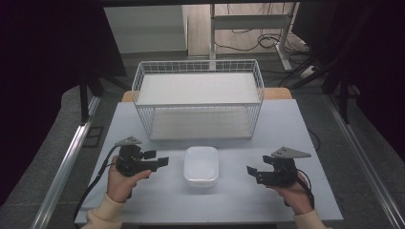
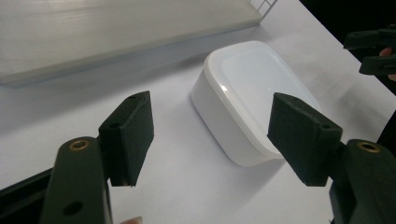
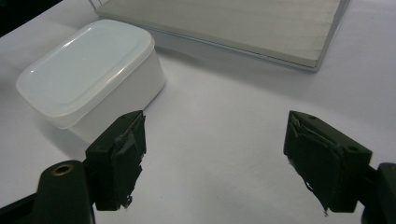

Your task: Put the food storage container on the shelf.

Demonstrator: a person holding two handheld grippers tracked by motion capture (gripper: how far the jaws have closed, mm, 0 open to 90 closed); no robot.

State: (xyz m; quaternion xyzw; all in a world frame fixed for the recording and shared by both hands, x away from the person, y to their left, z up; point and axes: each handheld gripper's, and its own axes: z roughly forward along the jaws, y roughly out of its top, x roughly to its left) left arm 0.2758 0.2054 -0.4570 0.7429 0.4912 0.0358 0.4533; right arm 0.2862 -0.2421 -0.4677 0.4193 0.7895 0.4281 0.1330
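**Lidded box between two idle grippers**

Lower left: left gripper (image 1: 161,159), jaws apart, empty, aimed inward, likely readying a two-sided hold. Centre: white box (image 1: 201,165), smooth plastic, rounded corners, lid on, resting on the pale table (image 1: 239,200). Upper centre: white wire basket (image 1: 198,99), two flat shelves. Lower right: right gripper (image 1: 251,173), jaws apart, empty.

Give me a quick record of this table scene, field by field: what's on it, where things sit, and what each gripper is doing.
surface: table, pale
box: white lidded box, near the front middle, lid on
rack: white wire rack, two shelves, behind the box, apart from it
left gripper: held left of the box, jaws open, holding nothing
right gripper: held right of the box, jaws open, holding nothing
contact: neither gripper touches the box
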